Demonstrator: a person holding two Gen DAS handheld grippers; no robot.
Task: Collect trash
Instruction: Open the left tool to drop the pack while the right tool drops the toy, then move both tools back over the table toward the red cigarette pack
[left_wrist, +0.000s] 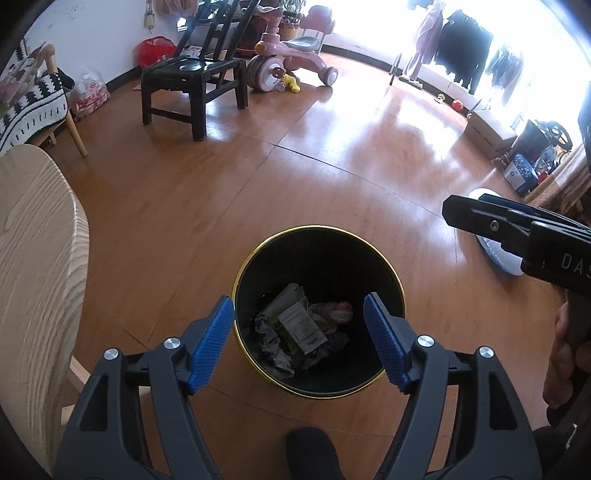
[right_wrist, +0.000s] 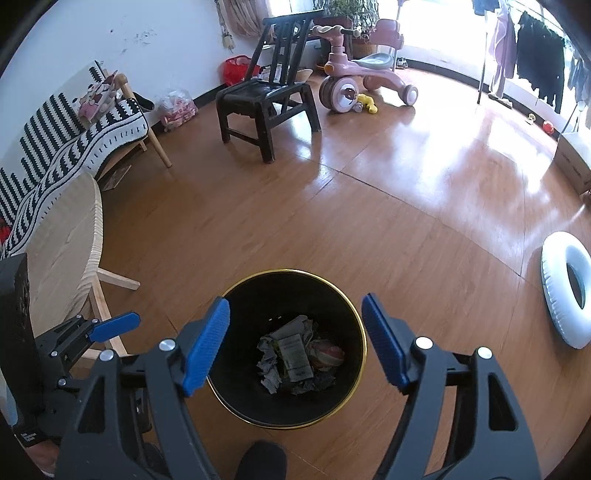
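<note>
The left gripper (left_wrist: 299, 332) hung above the bin (left_wrist: 384, 254), its jaws spread wide and holding nothing; the right gripper (right_wrist: 295, 332), beside it and over the same bin, was just as wide apart and just as empty. The bin stood upright on the wooden floor (left_wrist: 332, 166) beside the pale wooden worktop (left_wrist: 37, 240), its long axis vertical and its gold-rimmed mouth pointing straight up at both cameras. Crumpled paper and wrappers (right_wrist: 295, 354) lay at its bottom, the printed packet lying roughly flat, pointing away from the cameras. By my reckoning a drop was complete, and the next move called for finding another piece; none showed on the floor nearby.
</note>
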